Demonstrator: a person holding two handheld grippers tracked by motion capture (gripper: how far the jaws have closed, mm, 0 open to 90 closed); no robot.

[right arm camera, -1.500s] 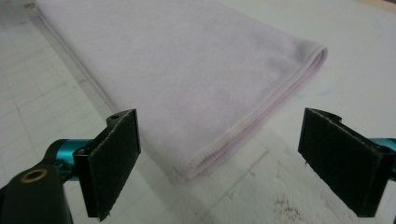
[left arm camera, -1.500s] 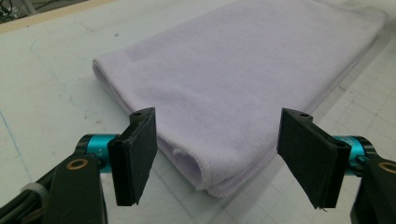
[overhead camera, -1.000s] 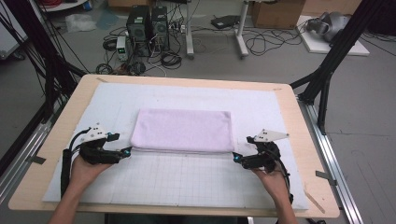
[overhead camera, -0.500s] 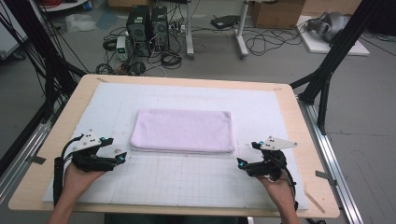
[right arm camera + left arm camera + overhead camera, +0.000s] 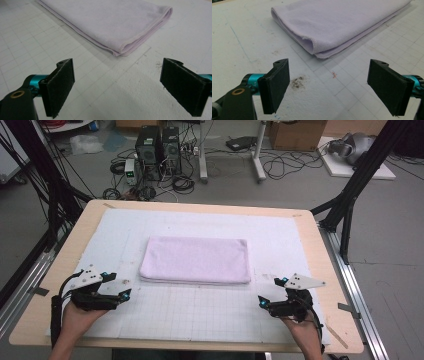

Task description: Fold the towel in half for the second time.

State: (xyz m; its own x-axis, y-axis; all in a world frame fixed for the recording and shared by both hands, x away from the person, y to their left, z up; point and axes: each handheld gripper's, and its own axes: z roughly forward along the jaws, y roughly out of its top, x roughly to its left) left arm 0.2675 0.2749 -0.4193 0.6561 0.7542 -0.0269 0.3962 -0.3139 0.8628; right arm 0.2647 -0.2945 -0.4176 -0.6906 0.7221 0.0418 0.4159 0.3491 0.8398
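Towel [image 5: 196, 260], lavender and folded flat, is lying mid-bench on the white grid mat [image 5: 210, 310]. We are holding the left gripper [image 5: 125, 295] near its front-left corner, fingers [image 5: 274, 87] wide, just been opening, nothing between them. We are holding the right gripper [image 5: 261, 302] near the front-right corner, fingers [image 5: 60, 85] wide, gripping nothing. Both are clear of the towel.
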